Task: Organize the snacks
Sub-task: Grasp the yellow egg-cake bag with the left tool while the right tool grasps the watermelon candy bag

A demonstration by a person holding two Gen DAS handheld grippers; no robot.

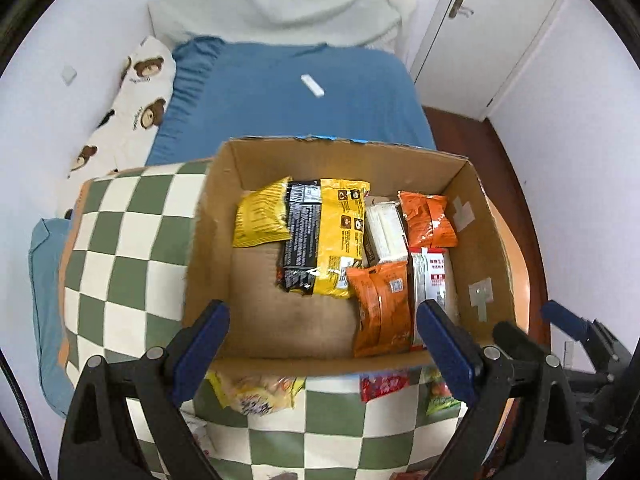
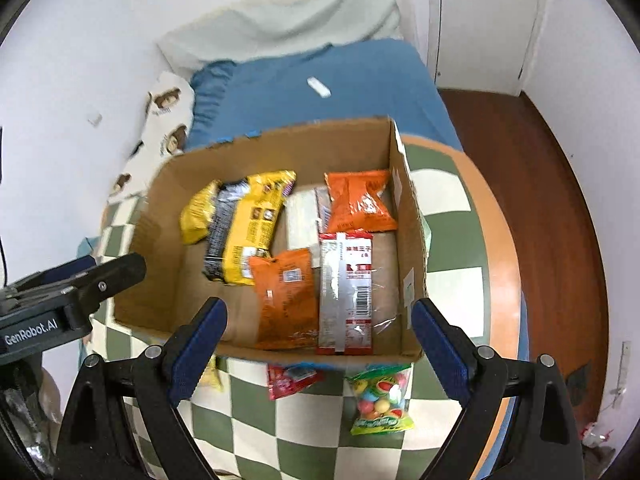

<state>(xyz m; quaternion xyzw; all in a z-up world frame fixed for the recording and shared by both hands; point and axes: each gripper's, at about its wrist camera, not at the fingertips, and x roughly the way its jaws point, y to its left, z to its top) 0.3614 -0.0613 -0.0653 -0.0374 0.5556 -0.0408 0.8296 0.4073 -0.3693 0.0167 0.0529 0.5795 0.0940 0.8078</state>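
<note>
An open cardboard box (image 1: 224,216) (image 2: 160,216) stands on a green-and-white checked table. It holds yellow packets (image 1: 332,232) (image 2: 248,220), orange packets (image 1: 384,304) (image 2: 284,296), a white pack (image 1: 384,232) and a red-and-silver packet (image 2: 346,292). Loose snacks lie in front of the box: a yellow bag (image 1: 256,394), a red packet (image 2: 290,380) and a bag of coloured candy balls (image 2: 380,398). My left gripper (image 1: 324,344) is open and empty over the box's near edge. My right gripper (image 2: 320,344) is open and empty over the near edge too.
A bed with a blue sheet (image 1: 288,96) lies behind the table, with a white remote (image 1: 313,85) on it and a bear-print pillow (image 1: 136,112). A door (image 1: 480,32) and dark wood floor (image 2: 552,200) are to the right.
</note>
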